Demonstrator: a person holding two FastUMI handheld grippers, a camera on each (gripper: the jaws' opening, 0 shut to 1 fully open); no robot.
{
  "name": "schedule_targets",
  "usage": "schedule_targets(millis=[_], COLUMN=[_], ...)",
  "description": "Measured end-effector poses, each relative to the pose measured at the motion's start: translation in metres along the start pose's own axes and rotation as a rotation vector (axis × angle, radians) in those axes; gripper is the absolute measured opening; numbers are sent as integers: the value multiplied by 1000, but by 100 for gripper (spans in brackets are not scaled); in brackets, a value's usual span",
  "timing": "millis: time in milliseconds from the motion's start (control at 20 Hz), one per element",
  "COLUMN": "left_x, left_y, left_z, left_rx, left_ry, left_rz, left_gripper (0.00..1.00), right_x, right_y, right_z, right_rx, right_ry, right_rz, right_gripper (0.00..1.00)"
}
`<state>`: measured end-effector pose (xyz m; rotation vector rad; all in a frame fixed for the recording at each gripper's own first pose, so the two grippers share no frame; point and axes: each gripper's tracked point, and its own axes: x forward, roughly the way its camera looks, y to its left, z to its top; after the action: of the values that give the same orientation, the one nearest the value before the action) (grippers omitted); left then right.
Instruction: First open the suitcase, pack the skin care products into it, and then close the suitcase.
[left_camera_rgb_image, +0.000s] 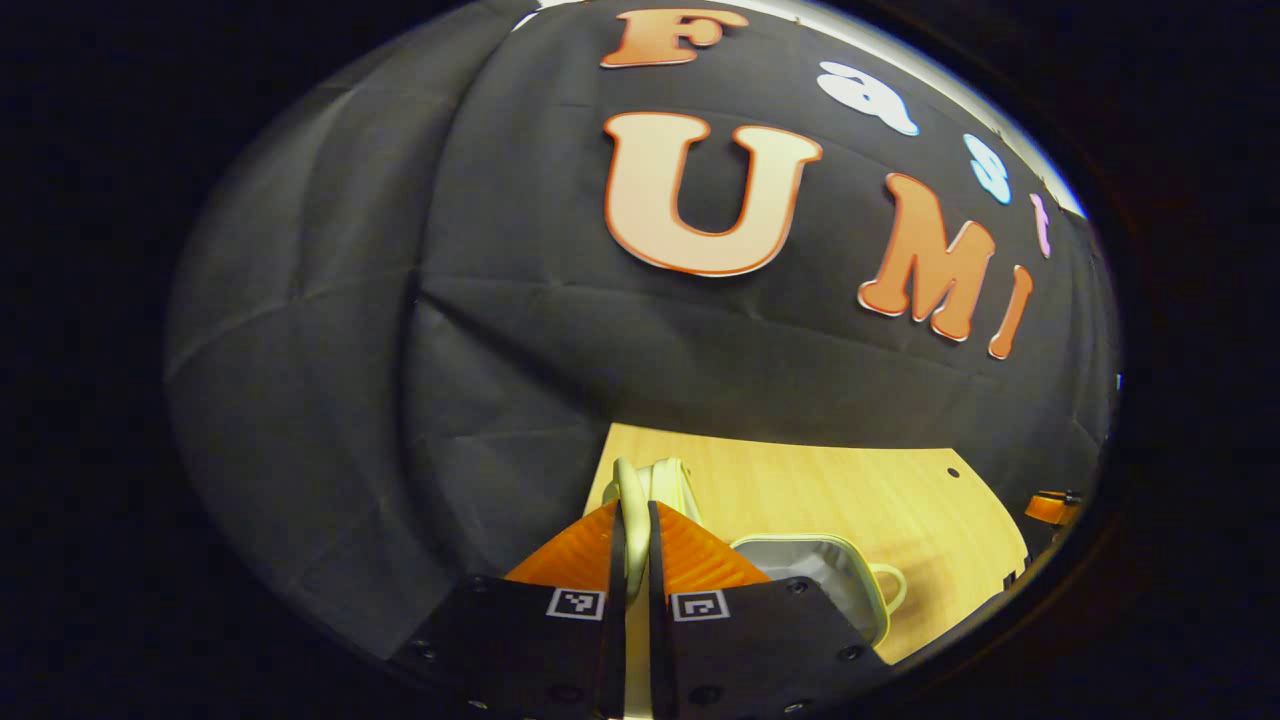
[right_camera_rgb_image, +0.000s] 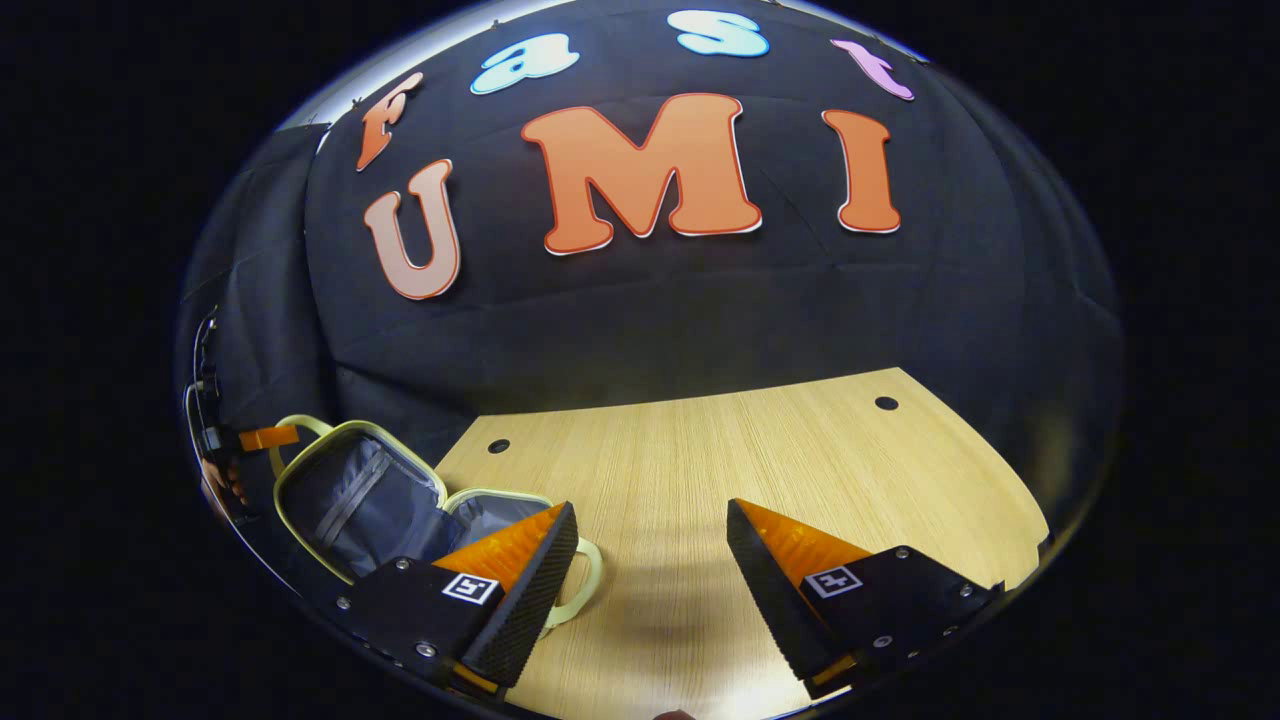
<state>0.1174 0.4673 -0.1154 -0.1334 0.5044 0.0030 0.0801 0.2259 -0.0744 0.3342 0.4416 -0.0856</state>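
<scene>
The small suitcase stands open at the left of the right gripper view, with a pale yellow-green rim and grey zipped lining; its lid is raised. My left gripper is shut on the lid's pale rim, and below it lies the suitcase base with its handle. In the right gripper view that left gripper shows at the lid's top edge, held by a hand. My right gripper hangs open over the bare wooden table, to the right of the suitcase handle, with nothing between its fingers.
The light wooden table runs back to the black cloth wall and has small round holes near its far edge. The other gripper shows at the far right of the left gripper view.
</scene>
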Motion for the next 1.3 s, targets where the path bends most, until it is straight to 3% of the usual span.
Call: schedule_targets(millis=[350,700,1000,1300], left_x=[-20,-20,1,25], left_y=[-97,-217,-306,-362], left_z=[14,-8,-70,-144], left_rx=[42,42,47,115], left_ry=[-32,-12,86,221], left_rz=[-81,-215,-314,-343], left_gripper=[10,10,11,11], right_x=[-6,-4,-2,-3], right_y=[-22,-50,-77,-101], right_z=[7,5,2,-6], right_rx=[8,-15,-17,-34], right_ry=[-33,-30,-19,2], right_rz=[43,62,73,78], right_gripper=[95,95,95,95])
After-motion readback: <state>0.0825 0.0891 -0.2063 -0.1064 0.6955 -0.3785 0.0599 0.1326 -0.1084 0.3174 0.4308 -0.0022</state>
